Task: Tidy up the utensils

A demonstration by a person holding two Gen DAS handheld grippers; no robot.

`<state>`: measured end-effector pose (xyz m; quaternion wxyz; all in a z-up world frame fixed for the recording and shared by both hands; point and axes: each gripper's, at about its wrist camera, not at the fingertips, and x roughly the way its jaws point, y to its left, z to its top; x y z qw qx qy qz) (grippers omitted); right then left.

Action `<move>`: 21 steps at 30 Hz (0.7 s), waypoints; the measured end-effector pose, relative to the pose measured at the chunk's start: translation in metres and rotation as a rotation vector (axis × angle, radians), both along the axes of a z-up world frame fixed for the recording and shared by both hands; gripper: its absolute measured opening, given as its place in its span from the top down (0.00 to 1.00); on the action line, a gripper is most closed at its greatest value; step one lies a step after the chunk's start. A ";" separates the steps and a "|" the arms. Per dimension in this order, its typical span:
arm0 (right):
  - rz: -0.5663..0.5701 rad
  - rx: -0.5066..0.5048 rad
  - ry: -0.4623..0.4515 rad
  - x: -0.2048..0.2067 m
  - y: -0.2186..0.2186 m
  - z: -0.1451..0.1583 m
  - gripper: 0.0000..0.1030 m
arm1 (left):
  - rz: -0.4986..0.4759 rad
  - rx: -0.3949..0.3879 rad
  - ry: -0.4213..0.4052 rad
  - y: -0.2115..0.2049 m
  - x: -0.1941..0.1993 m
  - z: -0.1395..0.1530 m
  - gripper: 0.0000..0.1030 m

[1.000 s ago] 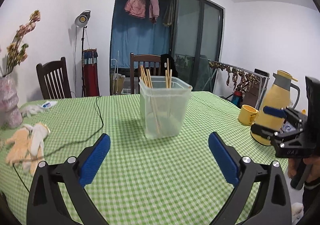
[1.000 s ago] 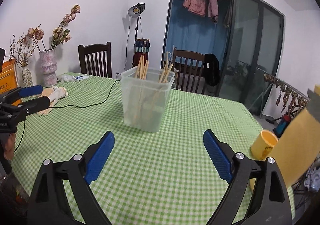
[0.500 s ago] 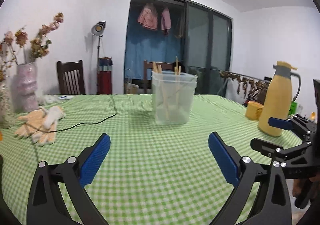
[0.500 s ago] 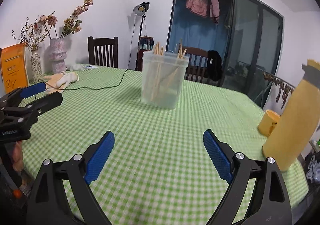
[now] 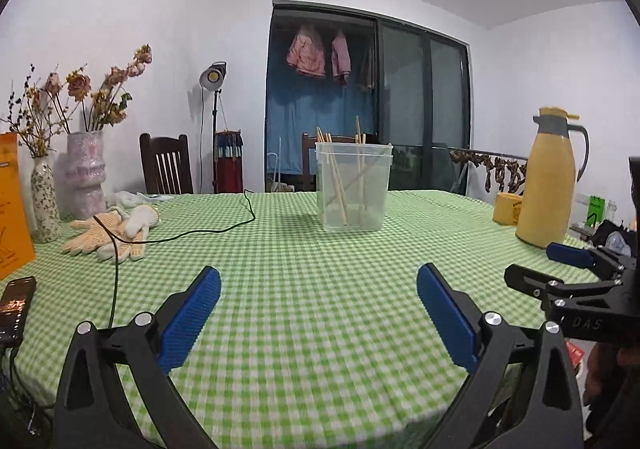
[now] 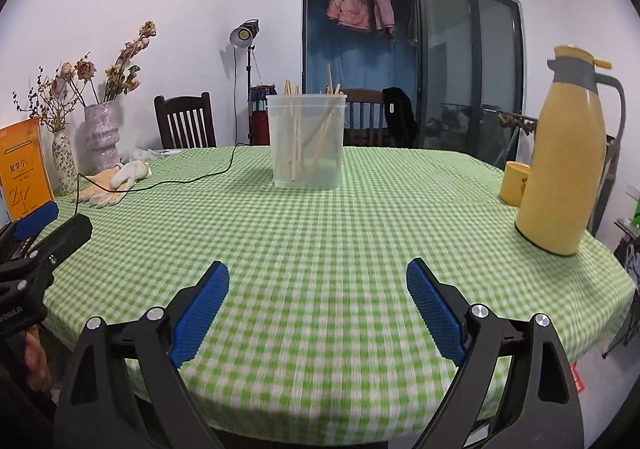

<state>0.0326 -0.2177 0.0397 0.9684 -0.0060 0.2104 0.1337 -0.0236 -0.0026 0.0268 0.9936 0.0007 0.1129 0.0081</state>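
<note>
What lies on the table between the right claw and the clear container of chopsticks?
Only bare green checked tablecloth between the right claw and the container, seen in the right wrist view.

Ahead of the fingers, a cloudy translucent plastic tub (image 5: 353, 187) holds pale bare-wood chopsticks (image 5: 336, 185). The checked tablecloth (image 6: 320, 233) under the fingers looks like matt woven cloth. Right of them stands a smooth, slightly glossy yellow jug (image 6: 568, 165); left lie knitted cloth gloves (image 5: 110, 235). The finger pads (image 6: 200, 313) are dimpled blue rubber on matt black plastic.
</note>
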 end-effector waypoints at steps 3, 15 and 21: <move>-0.024 0.011 0.010 -0.005 -0.007 -0.005 0.16 | 0.006 0.012 -0.001 -0.002 -0.007 -0.005 0.07; -0.049 0.034 -0.080 -0.032 -0.011 -0.004 0.16 | 0.006 0.019 -0.031 -0.003 -0.015 -0.003 0.07; -0.048 0.025 -0.087 -0.034 -0.009 -0.006 0.16 | 0.000 0.017 -0.026 -0.005 -0.013 -0.004 0.07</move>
